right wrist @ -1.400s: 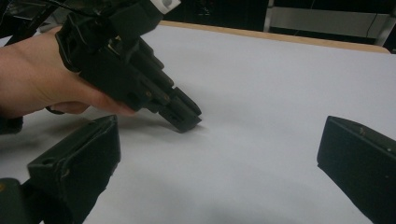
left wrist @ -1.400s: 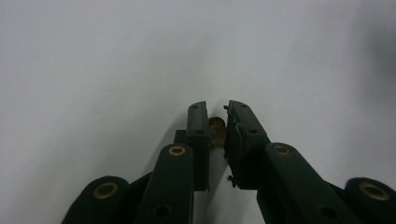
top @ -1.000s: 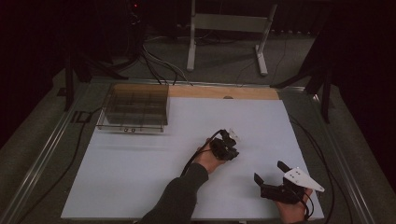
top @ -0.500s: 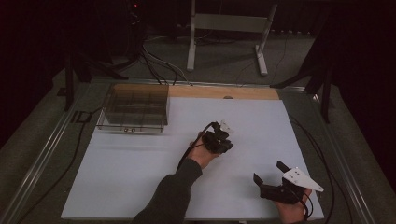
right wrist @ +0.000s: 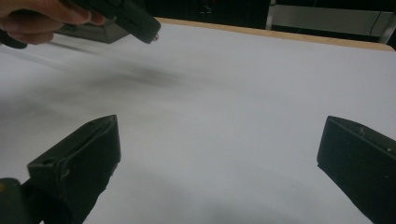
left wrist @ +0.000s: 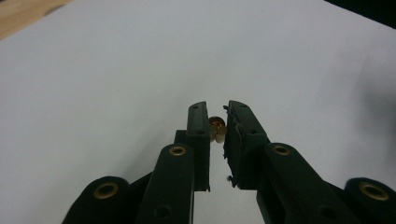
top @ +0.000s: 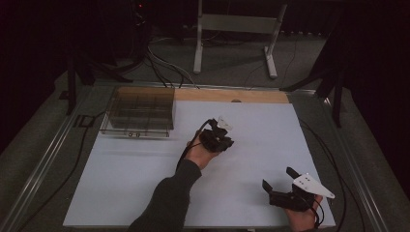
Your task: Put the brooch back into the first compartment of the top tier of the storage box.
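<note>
A white sheet (top: 145, 183) covers the table, and a divided tray (top: 138, 113) sits at its far left corner. The left gripper (top: 223, 129) is over the middle, pinching a small bead (left wrist: 216, 123). The right gripper (top: 279, 178) lies at the near right edge, well apart from it.

Left gripper (left wrist: 218, 125) held above the table mid-sheet, forearm reaching forward, jaws nearly closed, pinching a small amber bead (left wrist: 215, 123). Right gripper (top: 279, 180) low, near the right edge, jaws spread wide.

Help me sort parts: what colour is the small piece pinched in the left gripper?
Amber-brown, with a paler base; the small piece shows best in the left gripper view, clamped in the left gripper.
</note>
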A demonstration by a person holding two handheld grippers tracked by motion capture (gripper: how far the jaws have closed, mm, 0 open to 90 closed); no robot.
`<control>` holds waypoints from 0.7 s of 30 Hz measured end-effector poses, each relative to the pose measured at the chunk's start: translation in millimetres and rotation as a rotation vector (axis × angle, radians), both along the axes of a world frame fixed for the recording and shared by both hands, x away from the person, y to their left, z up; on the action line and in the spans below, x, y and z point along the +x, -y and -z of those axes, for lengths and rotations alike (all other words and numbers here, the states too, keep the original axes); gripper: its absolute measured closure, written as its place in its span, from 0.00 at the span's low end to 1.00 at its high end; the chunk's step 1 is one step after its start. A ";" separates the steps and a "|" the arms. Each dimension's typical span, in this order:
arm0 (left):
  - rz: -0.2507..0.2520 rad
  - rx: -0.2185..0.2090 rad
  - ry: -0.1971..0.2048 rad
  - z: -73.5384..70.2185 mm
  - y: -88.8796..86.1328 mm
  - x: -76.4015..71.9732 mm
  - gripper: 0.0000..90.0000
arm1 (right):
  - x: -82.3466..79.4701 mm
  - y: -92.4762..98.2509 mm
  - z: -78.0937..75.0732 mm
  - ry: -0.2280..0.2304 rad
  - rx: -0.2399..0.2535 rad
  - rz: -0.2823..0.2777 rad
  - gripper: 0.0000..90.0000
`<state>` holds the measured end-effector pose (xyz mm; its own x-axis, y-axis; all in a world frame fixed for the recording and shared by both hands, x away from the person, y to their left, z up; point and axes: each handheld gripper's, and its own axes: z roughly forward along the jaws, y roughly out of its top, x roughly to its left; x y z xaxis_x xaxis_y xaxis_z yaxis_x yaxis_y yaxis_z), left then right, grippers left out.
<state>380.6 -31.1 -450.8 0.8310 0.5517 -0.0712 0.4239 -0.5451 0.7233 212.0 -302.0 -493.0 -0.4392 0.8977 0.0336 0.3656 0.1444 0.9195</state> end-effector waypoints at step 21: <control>-0.078 -0.010 0.038 -24.9 -35.9 5.3 0.90 | 0.2 -1.1 0.6 -0.006 0.003 0.000 0.00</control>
